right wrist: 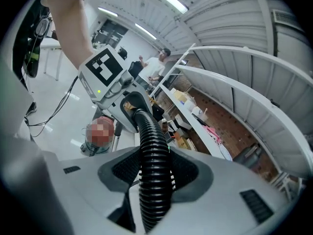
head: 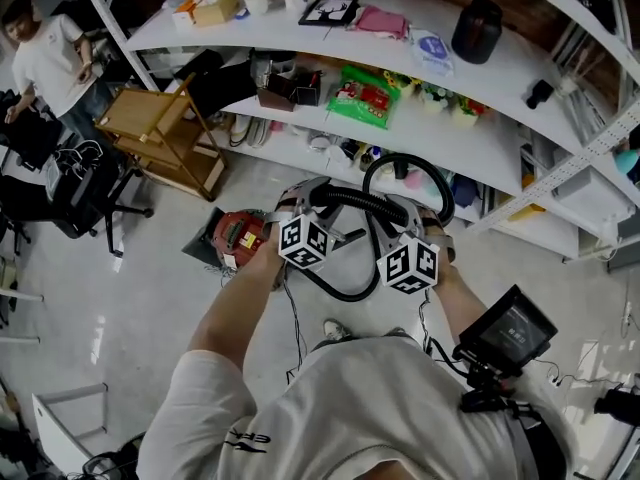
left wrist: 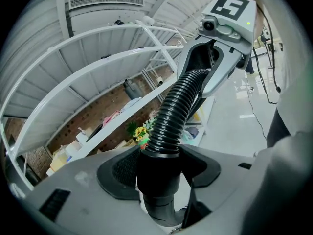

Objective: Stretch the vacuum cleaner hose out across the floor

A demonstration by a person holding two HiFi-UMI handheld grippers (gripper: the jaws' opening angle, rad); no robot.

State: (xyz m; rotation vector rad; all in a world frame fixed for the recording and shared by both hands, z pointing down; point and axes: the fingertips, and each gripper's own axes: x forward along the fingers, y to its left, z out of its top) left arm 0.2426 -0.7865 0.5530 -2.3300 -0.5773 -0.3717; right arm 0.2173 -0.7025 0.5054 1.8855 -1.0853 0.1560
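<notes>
The black ribbed vacuum hose (head: 352, 199) spans between my two grippers, held close together at chest height. It arches in a loop (head: 400, 164) beyond them and sags in a curve (head: 340, 290) below. My left gripper (head: 305, 206) is shut on the hose's smooth cuff (left wrist: 157, 177), and the ribbed part (left wrist: 176, 111) rises from it to the right gripper (left wrist: 220, 43). My right gripper (head: 416, 224) is shut on the ribbed hose (right wrist: 155, 175), which runs on to the left gripper (right wrist: 113, 84). The red vacuum cleaner (head: 238, 236) stands on the floor beyond the left gripper.
White curved shelves (head: 500, 138) with several small items run across ahead. A wooden folding stand (head: 165, 128) and an office chair (head: 75, 193) stand at the left, with a person in a white shirt (head: 45, 58) beyond. A small monitor (head: 510, 330) hangs at my right. Cables (head: 292, 318) lie on the floor.
</notes>
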